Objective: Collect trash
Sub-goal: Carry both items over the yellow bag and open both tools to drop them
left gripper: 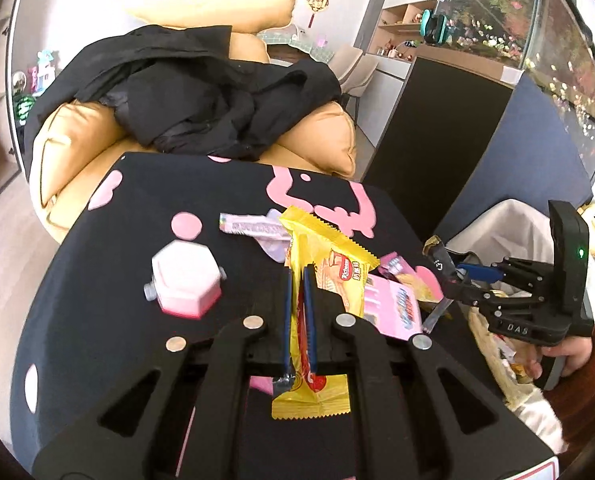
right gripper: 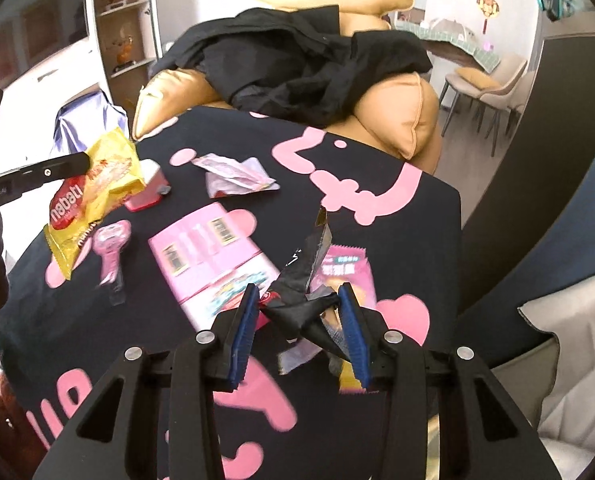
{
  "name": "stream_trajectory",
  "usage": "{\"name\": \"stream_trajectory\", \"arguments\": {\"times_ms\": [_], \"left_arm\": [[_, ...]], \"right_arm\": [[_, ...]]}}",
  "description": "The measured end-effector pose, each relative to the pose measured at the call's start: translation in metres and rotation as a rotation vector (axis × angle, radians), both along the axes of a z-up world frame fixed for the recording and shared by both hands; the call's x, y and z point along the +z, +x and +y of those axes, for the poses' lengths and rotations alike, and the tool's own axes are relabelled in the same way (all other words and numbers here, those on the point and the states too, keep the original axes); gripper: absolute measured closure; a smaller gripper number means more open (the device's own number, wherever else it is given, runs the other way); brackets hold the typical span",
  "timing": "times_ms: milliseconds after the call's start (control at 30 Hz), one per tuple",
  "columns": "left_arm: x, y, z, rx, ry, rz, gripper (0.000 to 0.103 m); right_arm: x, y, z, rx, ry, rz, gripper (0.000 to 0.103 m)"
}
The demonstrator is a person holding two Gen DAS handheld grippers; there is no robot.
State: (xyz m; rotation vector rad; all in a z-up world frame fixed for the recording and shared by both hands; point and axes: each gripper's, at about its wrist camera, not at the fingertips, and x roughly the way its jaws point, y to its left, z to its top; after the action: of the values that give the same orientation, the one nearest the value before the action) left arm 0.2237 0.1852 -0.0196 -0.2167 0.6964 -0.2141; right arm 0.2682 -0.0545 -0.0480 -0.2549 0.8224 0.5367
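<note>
Crowding the black, pink-patterned surface are glossy wrappers and a flat pink box at ten o'clock. The left tool clenches a crinkly yellow wrapper. The right tool grasps a crumpled black wrapper.

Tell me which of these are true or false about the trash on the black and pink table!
1. The left gripper pinches a yellow wrapper. True.
2. The right gripper has a crumpled black wrapper between its pads. True.
3. The pink box is already in the bin. False: it lies on the table.
4. A white coat lies on the sofa. False: the clothing on the sofa is black.
</note>
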Motion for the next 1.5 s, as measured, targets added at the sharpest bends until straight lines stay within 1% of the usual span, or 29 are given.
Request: {"name": "stream_trajectory", "arguments": {"times_ms": [233,333,433,533,700,867,1000,1167,1267,1500], "left_arm": [[0.002,-0.033,-0.011,0.015,-0.063,0.005,0.097],[0.000,-0.040,-0.022,0.016,-0.055,0.017,0.097],[-0.001,-0.045,-0.032,0.017,-0.068,0.040,0.098],[0.003,-0.053,-0.048,-0.001,-0.077,0.026,0.097],[0.007,-0.056,-0.081,-0.060,-0.071,0.030,0.097],[0.010,-0.058,-0.116,-0.132,-0.074,0.030,0.097],[0.012,-0.059,-0.143,-0.194,-0.087,0.041,0.097],[0.015,-0.059,-0.176,-0.266,-0.083,0.018,0.097],[0.012,-0.055,-0.200,-0.314,-0.085,0.024,0.097],[0.004,-0.050,-0.252,-0.420,-0.074,0.030,0.098]], "right_arm": [[0.011,-0.041,-0.007,0.002,0.033,-0.038,0.064],[0.016,-0.055,-0.014,0.012,0.043,-0.060,0.064],[0.018,-0.062,-0.025,0.008,0.049,-0.062,0.064],[0.018,-0.067,-0.039,-0.005,0.035,-0.059,0.064],[0.023,-0.079,-0.069,-0.049,0.036,-0.076,0.064],[0.030,-0.093,-0.111,-0.118,0.039,-0.102,0.064],[0.032,-0.101,-0.152,-0.202,0.049,-0.112,0.064],[0.036,-0.116,-0.193,-0.292,0.057,-0.134,0.064],[0.039,-0.123,-0.213,-0.331,0.055,-0.148,0.064],[0.040,-0.128,-0.239,-0.377,0.047,-0.172,0.064]]}}
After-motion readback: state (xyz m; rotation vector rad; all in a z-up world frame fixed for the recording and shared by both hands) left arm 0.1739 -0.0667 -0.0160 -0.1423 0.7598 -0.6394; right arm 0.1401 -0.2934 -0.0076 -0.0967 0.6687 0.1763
